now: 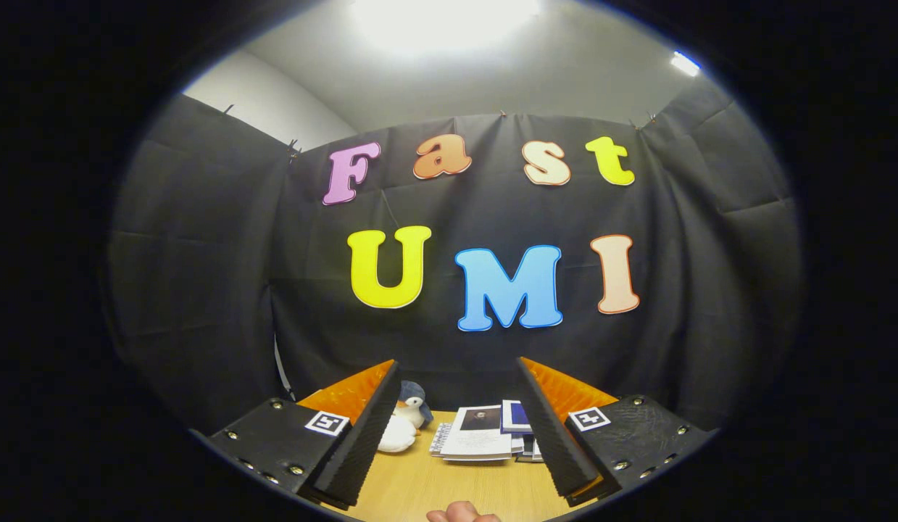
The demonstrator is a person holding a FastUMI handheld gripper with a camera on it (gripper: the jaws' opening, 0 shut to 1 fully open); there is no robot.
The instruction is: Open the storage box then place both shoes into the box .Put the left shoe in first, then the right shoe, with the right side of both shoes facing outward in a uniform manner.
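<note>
The tongs are held level and pointed high toward the booth's back wall, with their 2 fingers spread wide and nothing between them. Beyond the fingers lies a wooden table. On it, just past the left finger, sits a small penguin toy, its side partly hidden by that finger. A stack of booklets lies ahead of the gap, running toward the right finger. A fingertip of the person shows below the gap, close under the tongs. The task's things, namely the storage box and the 2 shoes, cannot be located from this moment; they are judged to lie lower or to one side of where the tongs point. The task is judged to be at its very start, with the box yet to be opened. To do this step well, the tongs should tilt down until the box comes ahead of the fingers, and the fingers should stay spread until the lid's edge or handle sits squarely between them. Closing should come only once both pads can bear on it. The toy and booklets should be kept clear of the swing.
</note>
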